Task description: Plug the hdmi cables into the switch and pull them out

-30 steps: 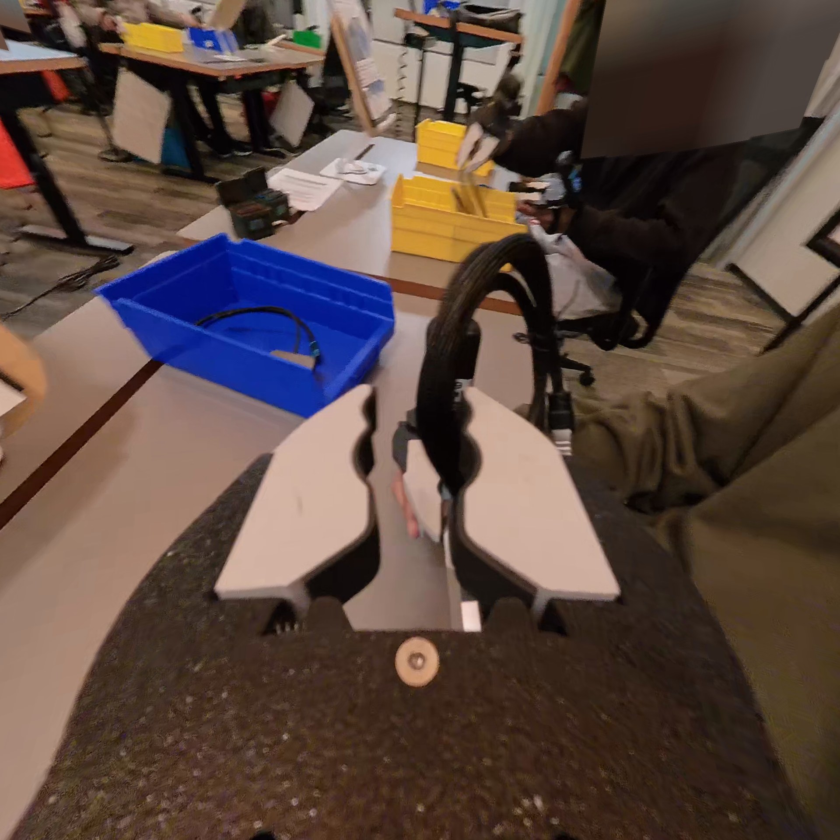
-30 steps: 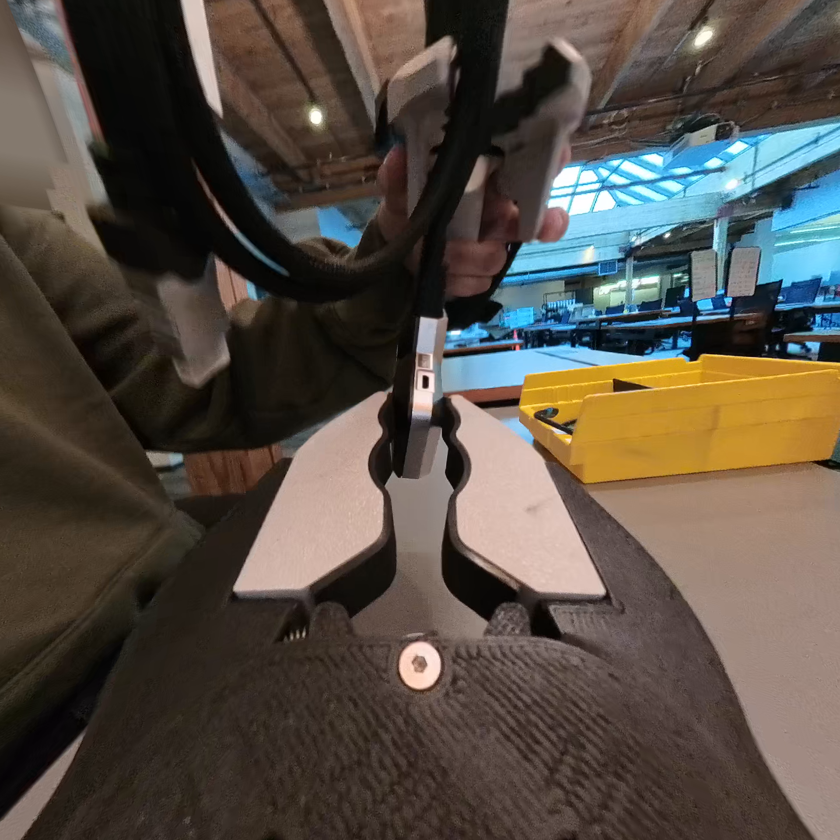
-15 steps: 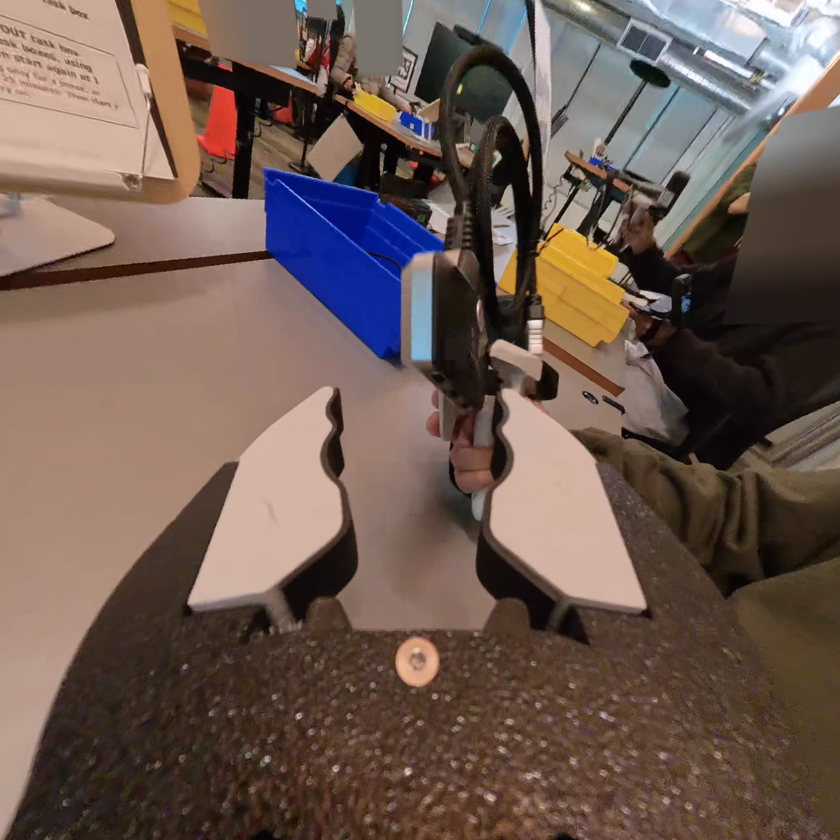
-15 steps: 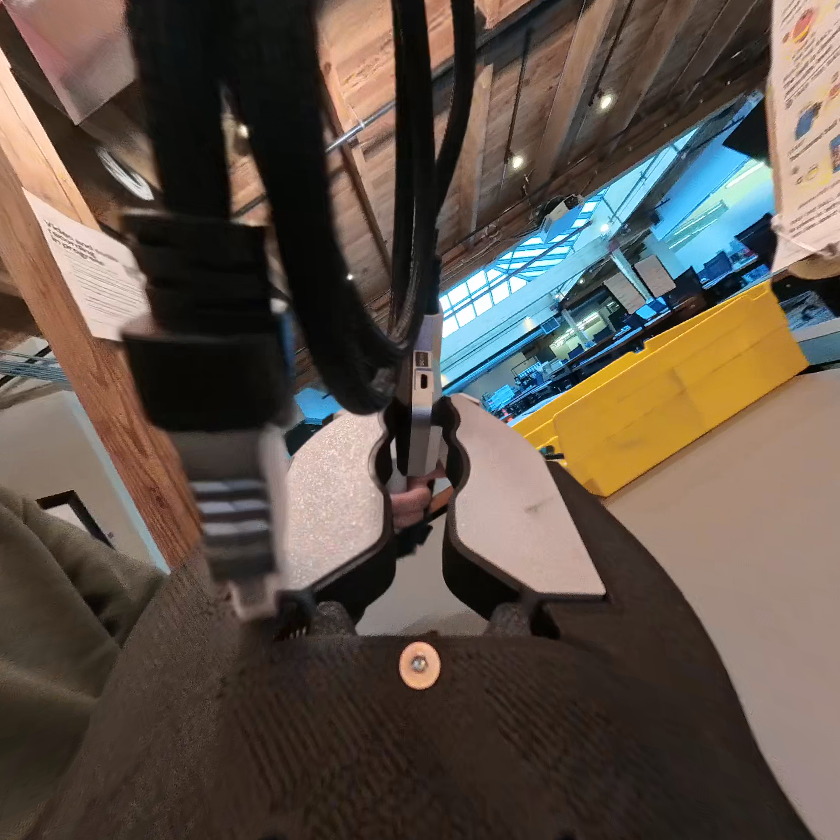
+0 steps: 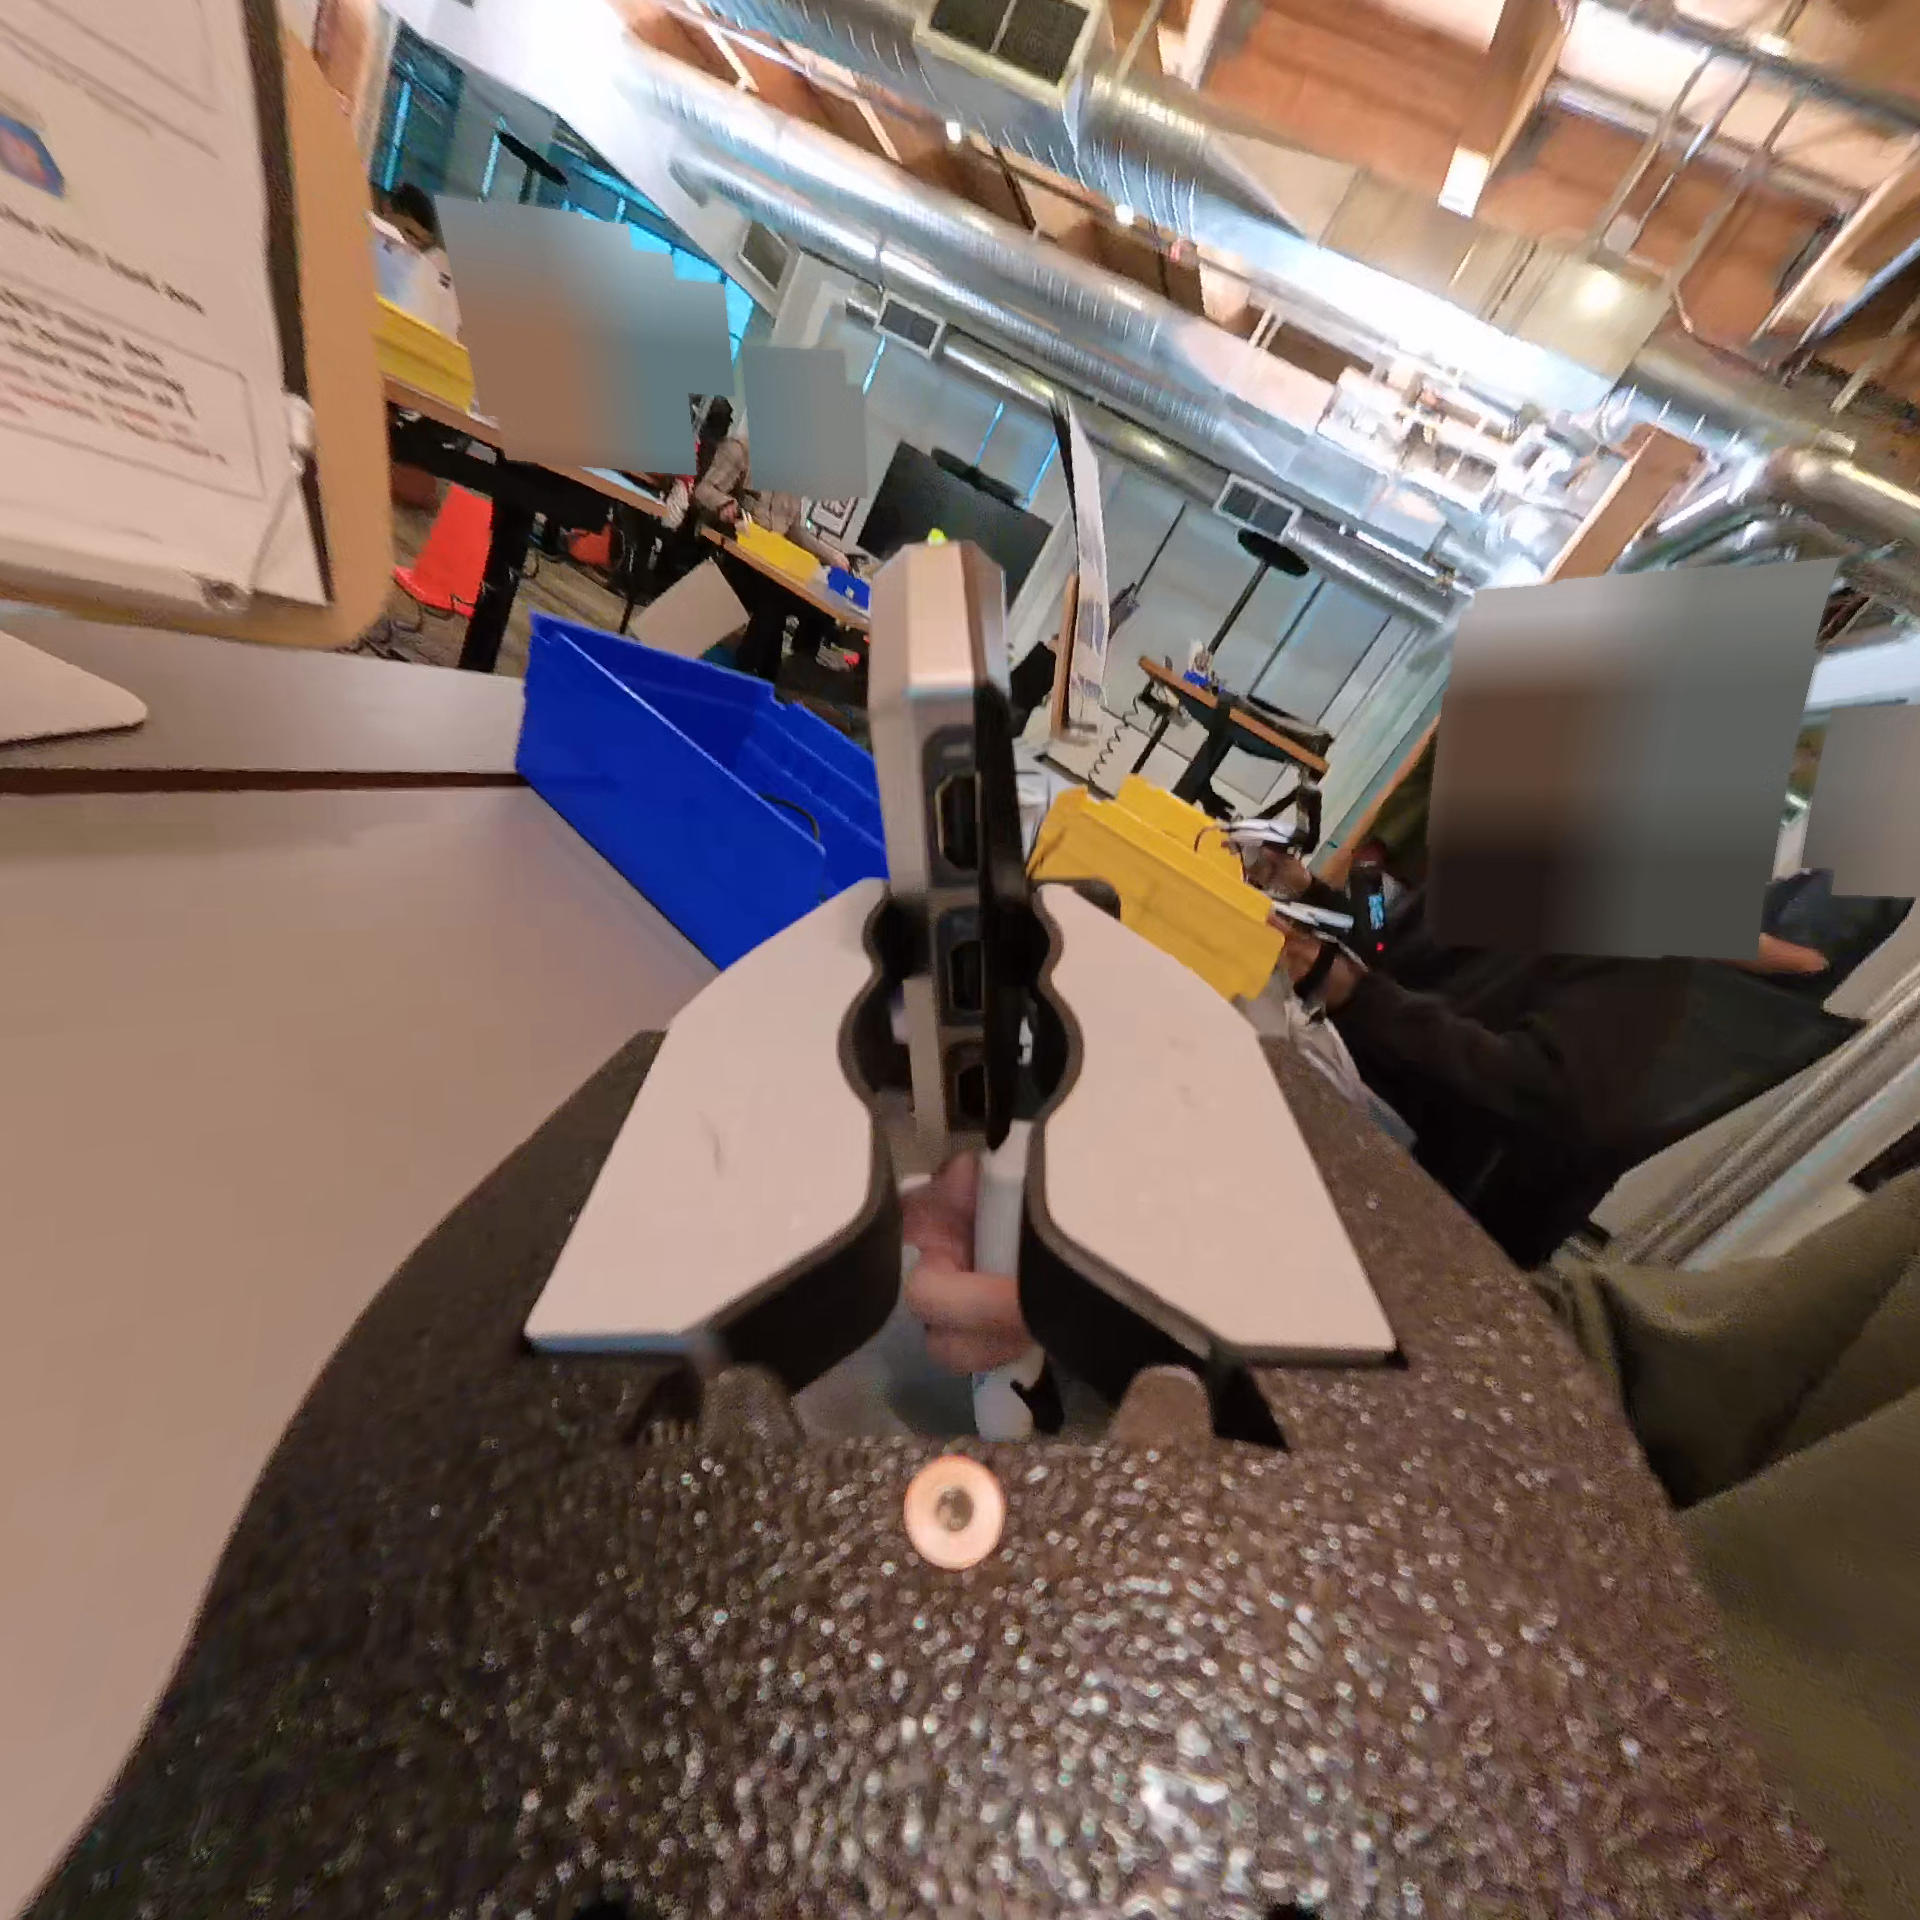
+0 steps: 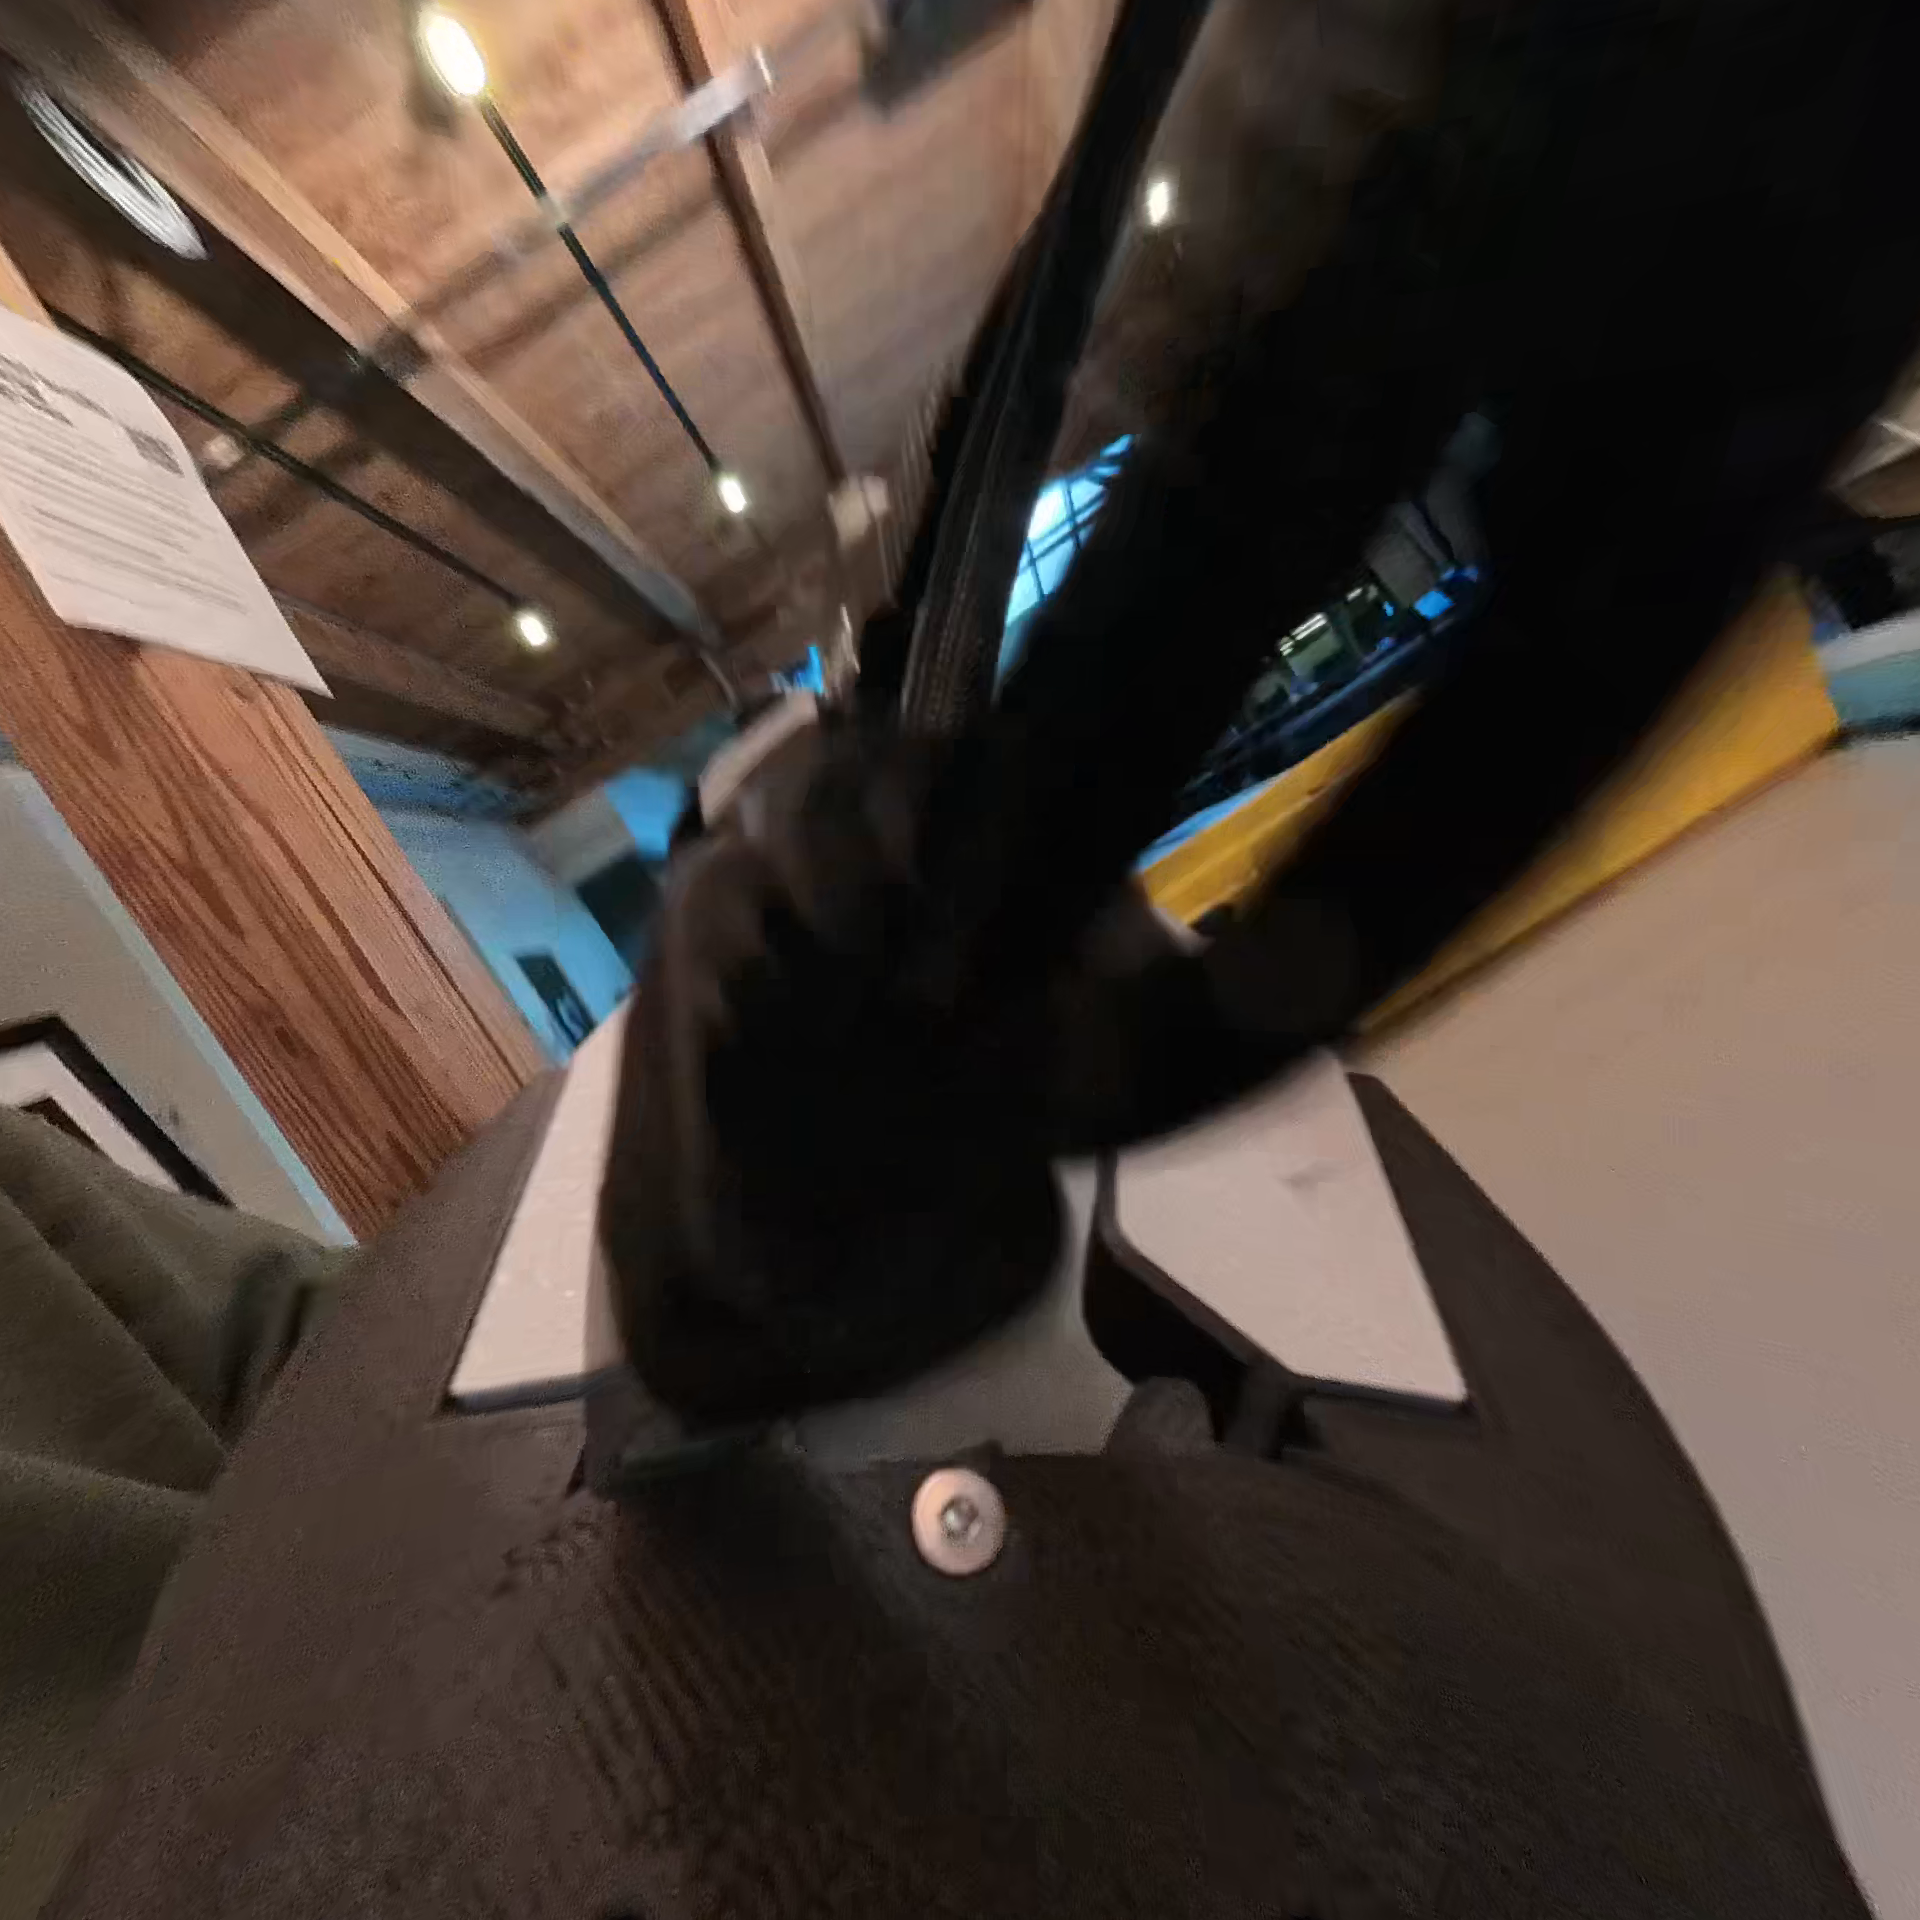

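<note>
Gripping the switch (image 5: 940,831) edge-on with the left gripper (image 5: 951,1023) pinched on its lower half, empty ports showing, just right of the blue bin (image 5: 675,790); right gripper (image 6: 883,1195) fingers too blurred behind dark cables (image 6: 966,582) to call, so best steadied before lining up a plug.

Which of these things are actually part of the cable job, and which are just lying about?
Part of the job:
switch
left hand-held gripper gripping it
black cables, blurred

Lying about:
blue bin
yellow bin
standing sign
</note>
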Demonstrator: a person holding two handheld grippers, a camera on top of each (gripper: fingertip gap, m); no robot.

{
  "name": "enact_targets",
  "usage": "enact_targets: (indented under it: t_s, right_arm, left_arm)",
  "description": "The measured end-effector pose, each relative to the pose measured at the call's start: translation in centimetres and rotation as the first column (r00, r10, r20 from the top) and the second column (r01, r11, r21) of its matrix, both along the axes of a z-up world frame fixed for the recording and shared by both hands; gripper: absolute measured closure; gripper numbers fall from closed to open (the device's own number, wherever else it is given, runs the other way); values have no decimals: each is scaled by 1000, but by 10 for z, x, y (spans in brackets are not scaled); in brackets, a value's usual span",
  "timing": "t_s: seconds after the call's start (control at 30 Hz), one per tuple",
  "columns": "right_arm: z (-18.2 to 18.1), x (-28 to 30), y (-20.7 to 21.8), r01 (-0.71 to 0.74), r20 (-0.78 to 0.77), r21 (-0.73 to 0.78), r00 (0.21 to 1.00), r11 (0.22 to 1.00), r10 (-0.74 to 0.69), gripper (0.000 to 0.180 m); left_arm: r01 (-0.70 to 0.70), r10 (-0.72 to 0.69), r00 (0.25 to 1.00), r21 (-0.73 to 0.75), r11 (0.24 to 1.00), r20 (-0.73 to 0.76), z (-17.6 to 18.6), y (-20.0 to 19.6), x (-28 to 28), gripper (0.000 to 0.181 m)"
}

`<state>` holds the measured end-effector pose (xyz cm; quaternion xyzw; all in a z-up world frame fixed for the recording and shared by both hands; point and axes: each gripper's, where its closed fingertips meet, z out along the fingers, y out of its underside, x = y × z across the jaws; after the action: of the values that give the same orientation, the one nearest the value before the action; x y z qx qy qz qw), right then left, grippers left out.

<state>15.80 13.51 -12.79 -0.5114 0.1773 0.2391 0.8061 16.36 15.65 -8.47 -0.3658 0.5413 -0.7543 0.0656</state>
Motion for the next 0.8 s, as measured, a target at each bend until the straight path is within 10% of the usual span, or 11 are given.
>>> enact_targets:
  t_s: [0.13,0.27,0.4,0.5,0.6,0.67,0.8]
  right_arm:
    - [-34,-49,9,-344,30,-279,930,897,366,105]
    - [-75,-132,-32,-670,12,-562,580,485,815,110]
    - [-97,-169,-75,-608,41,-754,334,249,942,102]
    - [-94,-139,-49,-342,305,-820,419,460,855,108]
    - [-25,-64,-2,105,706,-501,624,859,335,112]
    - [22,-17,-6,368,744,-230,663,901,-81,113]
    - [5,8,-9,498,788,-253,604,830,-122,119]
  left_arm:
    - [-107,110,992,60,992,-53,19,41,12,159]
    - [-227,236,960,78,971,-151,24,77,23,160]
    - [-314,328,928,104,944,-177,21,98,28,159]
    - [-325,331,921,65,944,-205,21,99,30,160]
    - [-279,279,929,33,960,-243,16,83,29,160]
    - [-251,251,927,36,967,-277,6,68,28,160]
    - [-163,145,927,-21,986,-347,-10,34,24,160]
